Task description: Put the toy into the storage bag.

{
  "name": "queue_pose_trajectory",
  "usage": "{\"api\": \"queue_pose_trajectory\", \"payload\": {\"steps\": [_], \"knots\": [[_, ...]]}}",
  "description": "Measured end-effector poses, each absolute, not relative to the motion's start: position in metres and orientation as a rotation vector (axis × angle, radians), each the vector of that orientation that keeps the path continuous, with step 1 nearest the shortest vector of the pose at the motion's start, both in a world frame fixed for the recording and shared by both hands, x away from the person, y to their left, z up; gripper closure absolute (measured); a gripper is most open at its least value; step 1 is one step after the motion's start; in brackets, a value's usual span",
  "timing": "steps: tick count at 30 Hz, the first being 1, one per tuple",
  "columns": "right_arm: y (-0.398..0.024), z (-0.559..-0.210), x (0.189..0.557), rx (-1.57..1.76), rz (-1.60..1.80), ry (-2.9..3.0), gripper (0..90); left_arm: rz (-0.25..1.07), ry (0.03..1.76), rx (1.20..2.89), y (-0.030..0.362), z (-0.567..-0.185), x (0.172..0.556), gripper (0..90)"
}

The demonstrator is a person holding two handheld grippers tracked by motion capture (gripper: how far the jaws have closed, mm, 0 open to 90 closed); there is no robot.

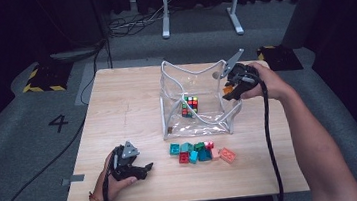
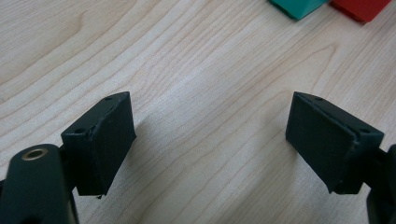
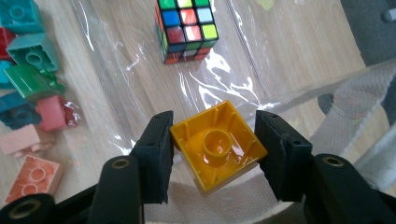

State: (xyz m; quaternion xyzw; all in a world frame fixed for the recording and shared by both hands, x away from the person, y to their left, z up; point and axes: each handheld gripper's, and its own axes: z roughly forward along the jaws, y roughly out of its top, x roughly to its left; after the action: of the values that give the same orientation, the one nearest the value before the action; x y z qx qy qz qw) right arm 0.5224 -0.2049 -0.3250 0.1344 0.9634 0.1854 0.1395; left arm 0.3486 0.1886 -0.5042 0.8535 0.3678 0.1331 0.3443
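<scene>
My right gripper (image 3: pixel 214 151) is shut on a yellow-orange toy brick (image 3: pixel 217 145), whose hollow underside faces the camera. In the high view that gripper (image 1: pixel 232 93) hovers over the right rim of a clear plastic bag (image 1: pixel 195 98), with the brick (image 1: pixel 227 90) between its jaws. A colour puzzle cube (image 1: pixel 190 105) sits on the bag's floor, also visible below the held brick as the cube (image 3: pixel 185 29). My left gripper (image 1: pixel 143 170) rests on the table near the front left, jaws wide open over bare wood (image 2: pixel 210 135), nothing between them.
A cluster of several toy bricks (image 1: pixel 199 152) in teal, red, green and pink lies in front of the bag, with a salmon brick (image 1: pixel 227 154) at its right end. The wooden table (image 1: pixel 127 106) stands on grey floor, with a white frame leg behind.
</scene>
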Motion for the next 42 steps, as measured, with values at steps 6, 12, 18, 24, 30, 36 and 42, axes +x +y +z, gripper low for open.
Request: {"api": "queue_pose_trajectory", "payload": {"steps": [6, 12, 18, 24, 30, 36, 42], "knots": [[-0.209, -0.324, 0.521, 0.392, 0.513, 2.793, 48.8, 0.347, 0.956, 2.217, 0.189, -0.504, 0.349, 15.8], [-0.212, -0.322, 0.52, 0.372, 0.528, 2.796, 48.5, 0.346, 0.955, 2.217, 0.189, -0.504, 0.349, 15.8], [-0.208, -0.322, 0.517, 0.371, 0.522, 2.795, 46.1, 0.346, 0.957, 2.217, 0.189, -0.504, 0.349, 15.8], [-0.208, -0.325, 0.517, 0.371, 0.526, 2.791, 46.9, 0.345, 0.956, 2.217, 0.189, -0.504, 0.349, 15.8], [-0.21, -0.322, 0.513, 0.373, 0.602, 2.742, 43.3, 0.345, 0.955, 2.217, 0.189, -0.504, 0.349, 15.8], [-0.221, -0.309, 0.499, 0.385, 0.781, 2.631, 39.9, 0.345, 0.955, 2.217, 0.189, -0.504, 0.349, 15.8], [-0.24, -0.296, 0.473, 0.435, 1.029, 2.484, 37.3, 0.345, 0.955, 2.217, 0.189, -0.504, 0.349, 15.8]]}}
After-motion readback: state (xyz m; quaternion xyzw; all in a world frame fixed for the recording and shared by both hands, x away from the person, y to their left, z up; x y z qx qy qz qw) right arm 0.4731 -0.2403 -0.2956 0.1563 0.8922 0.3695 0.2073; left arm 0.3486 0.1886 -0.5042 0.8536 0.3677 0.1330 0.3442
